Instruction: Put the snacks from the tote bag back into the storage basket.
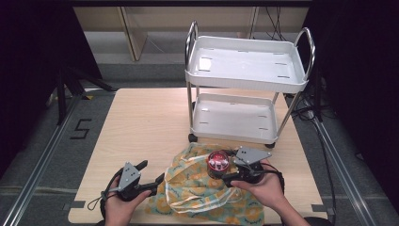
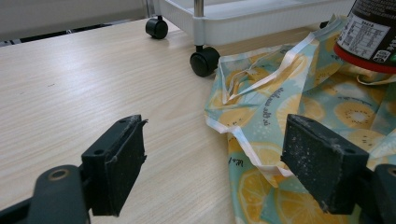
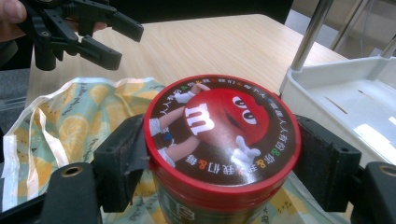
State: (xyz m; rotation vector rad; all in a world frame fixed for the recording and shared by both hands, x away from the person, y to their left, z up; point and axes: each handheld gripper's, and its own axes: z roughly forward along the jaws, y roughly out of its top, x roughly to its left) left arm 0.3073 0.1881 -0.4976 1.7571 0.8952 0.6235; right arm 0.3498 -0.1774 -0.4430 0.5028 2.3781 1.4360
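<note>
A candy jar (image 1: 218, 161) with a red lid stands upright over a crumpled bag (image 1: 197, 193) printed with yellow fruit slices, at the table's front. My right gripper (image 1: 226, 168) is shut on the jar just under its lid (image 3: 222, 121), one pad on each side. Whether the jar (image 2: 369, 32) rests on the bag (image 2: 289, 93) or hangs just above it I cannot tell. My left gripper (image 1: 151, 172) is open at the bag's left edge. Its jaws stand low over the table, with the bag's white hem (image 2: 247, 144) between them. The left gripper (image 3: 100, 35) also appears beyond the bag (image 3: 70, 112).
A white two-tier cart (image 1: 244, 84) on black wheels (image 2: 204, 60) stands on the table behind the bag, both trays bare. Its lower tray (image 3: 327, 93) is close to the jar's right. Bare wooden tabletop (image 1: 141, 122) stretches left of the cart.
</note>
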